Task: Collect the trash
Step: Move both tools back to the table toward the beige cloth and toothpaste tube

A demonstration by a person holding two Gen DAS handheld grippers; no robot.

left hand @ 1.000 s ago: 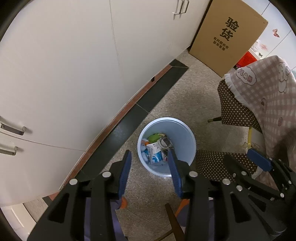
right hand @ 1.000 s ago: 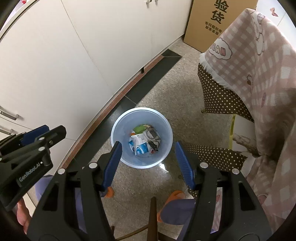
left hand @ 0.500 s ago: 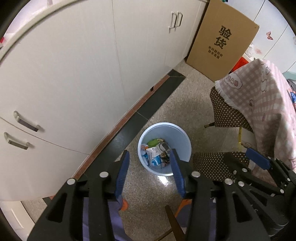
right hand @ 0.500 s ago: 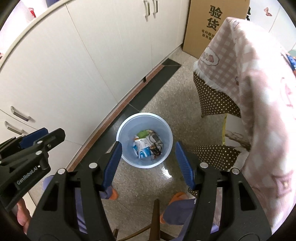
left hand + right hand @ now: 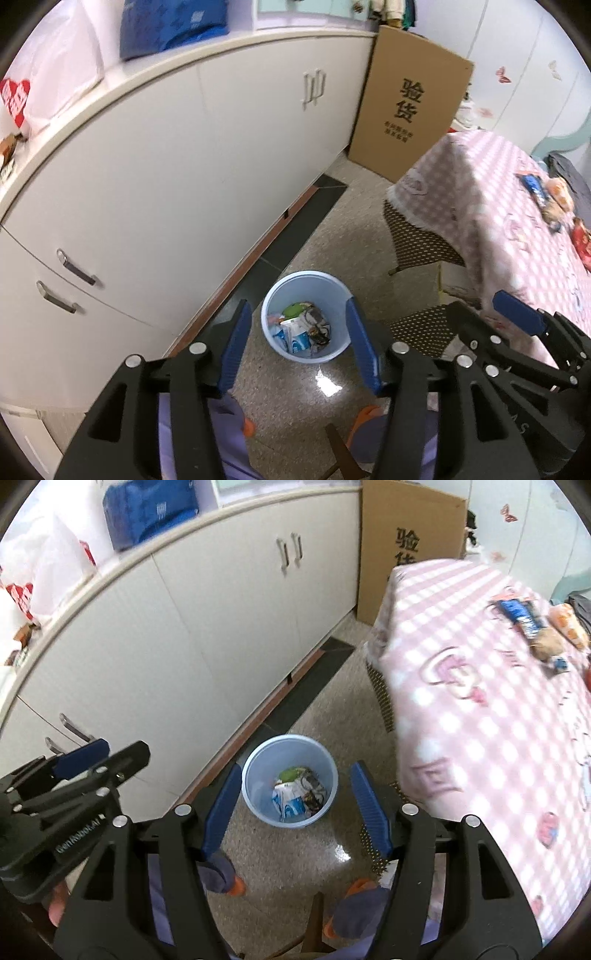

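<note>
Lower centre of frame: our left gripper [image 5: 299, 345], jaws opening and empty, and our parted, empty right gripper [image 5: 295, 806] frame the trash-filled round pale-blue plastic bin [image 5: 334, 295] on the floor below.

My left black gripper with blue pads [image 5: 299, 345] points steeply down, its jaws are opening with nothing between them. My right black gripper with blue pads [image 5: 297, 810], at its 3 o'clock, stands apart, also empty.
</note>
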